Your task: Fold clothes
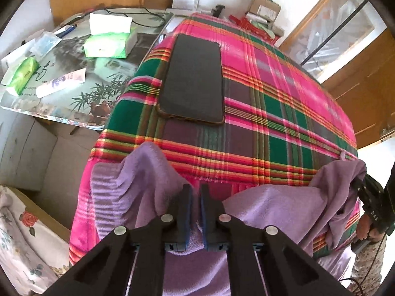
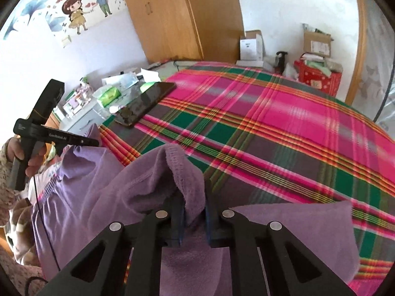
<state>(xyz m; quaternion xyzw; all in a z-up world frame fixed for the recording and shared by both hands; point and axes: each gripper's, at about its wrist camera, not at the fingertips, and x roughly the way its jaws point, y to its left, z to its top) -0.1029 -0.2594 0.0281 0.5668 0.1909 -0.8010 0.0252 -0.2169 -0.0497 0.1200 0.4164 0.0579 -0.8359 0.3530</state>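
Observation:
A purple fleece garment point(image 1: 259, 204) hangs over the near edge of a bed with a pink and green plaid sheet point(image 1: 284, 103). My left gripper point(image 1: 196, 187) is shut on a fold of the garment, and cloth bunches up on both sides of its fingers. At the far right of that view, my right gripper point(image 1: 356, 183) pinches another raised corner. In the right wrist view, the right gripper point(image 2: 193, 204) is shut on a hemmed fold of the garment point(image 2: 98, 185), which drapes over its fingertips. The left gripper point(image 2: 95, 143), held by a hand, grips the garment's far left edge.
A dark phone point(image 1: 195, 79) point(image 2: 145, 103) lies on the sheet beyond the garment. Beside the bed, a glass-topped table point(image 1: 81, 93) holds tissue packs and a tube. A wooden wardrobe point(image 2: 177, 17), cardboard boxes and a red box point(image 2: 318, 76) stand past the bed's far end.

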